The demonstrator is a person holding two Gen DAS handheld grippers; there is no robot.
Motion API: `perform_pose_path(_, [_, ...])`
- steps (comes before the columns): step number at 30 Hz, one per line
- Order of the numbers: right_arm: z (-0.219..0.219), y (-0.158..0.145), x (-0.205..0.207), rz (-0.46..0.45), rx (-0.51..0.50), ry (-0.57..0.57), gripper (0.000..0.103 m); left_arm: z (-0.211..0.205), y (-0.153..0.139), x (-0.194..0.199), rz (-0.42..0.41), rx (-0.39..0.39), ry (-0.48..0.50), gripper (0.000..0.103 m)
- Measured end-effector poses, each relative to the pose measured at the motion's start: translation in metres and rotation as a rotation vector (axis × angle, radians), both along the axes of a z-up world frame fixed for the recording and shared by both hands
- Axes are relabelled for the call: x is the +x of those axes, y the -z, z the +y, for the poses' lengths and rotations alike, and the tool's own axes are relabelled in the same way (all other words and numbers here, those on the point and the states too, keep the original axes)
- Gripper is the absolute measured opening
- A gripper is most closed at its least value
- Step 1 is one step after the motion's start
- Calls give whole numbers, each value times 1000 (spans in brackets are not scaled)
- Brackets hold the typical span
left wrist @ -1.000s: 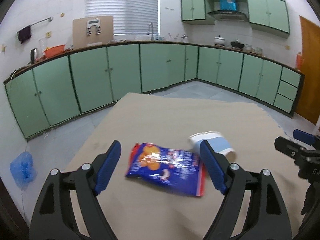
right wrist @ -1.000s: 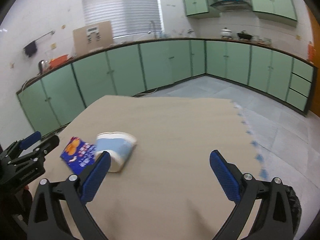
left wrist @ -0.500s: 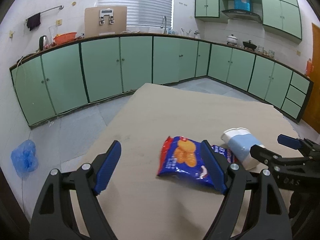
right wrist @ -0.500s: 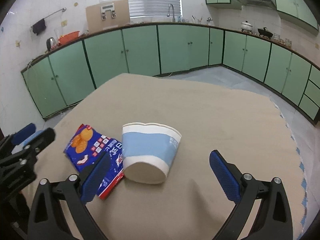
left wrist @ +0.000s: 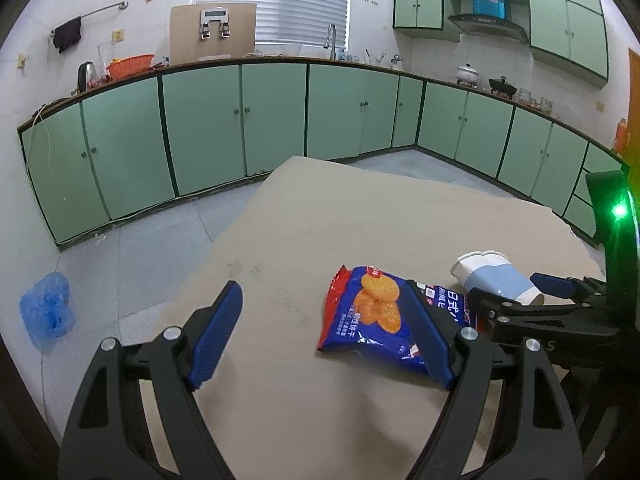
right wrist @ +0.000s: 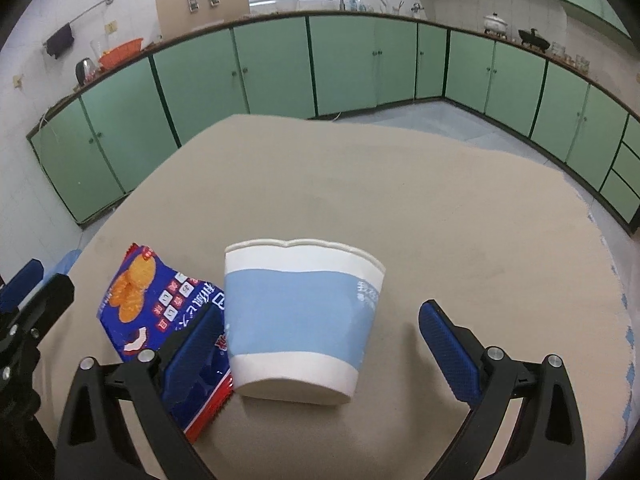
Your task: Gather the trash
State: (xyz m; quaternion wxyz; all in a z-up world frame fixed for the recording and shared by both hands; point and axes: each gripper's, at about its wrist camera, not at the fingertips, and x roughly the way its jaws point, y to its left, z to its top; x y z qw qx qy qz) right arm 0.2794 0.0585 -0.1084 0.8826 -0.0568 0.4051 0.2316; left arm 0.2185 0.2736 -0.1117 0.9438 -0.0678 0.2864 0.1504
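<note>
Two grippers are held over trash lying on a beige worktop (right wrist: 440, 208) in a green-cabineted kitchen.

The right gripper (right wrist: 320, 348) is seen with fingers spread wide either side of a tipped blue-and-white paper cup (right wrist: 298, 320), not gripping it. The left gripper (left wrist: 324, 332) is likewise released; its right finger (left wrist: 428, 340) is seen over a blue snack bag (left wrist: 372, 312). The bag lies flat just beside the cup. A blue plastic bag (left wrist: 46, 310) is seen on the floor.
</note>
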Motion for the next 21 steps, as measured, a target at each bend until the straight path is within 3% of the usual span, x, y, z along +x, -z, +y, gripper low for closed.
perform_pose_path(3, [0,2,2,25,14,-24,74,0,0,1,4,2,3,78])
perform_pose_path(6, [-4,-1,-1,20,39,-30,70,1,2,3,14,-1,3,78])
perform_pose_path(14, [-37,-9,-8,-22,39,39,67,-4,8,16,58,-36,45,78])
perform_pose_path(21, [-66,-13,-19,-67,5,65,67,-13,22,34,144,-79,86,79])
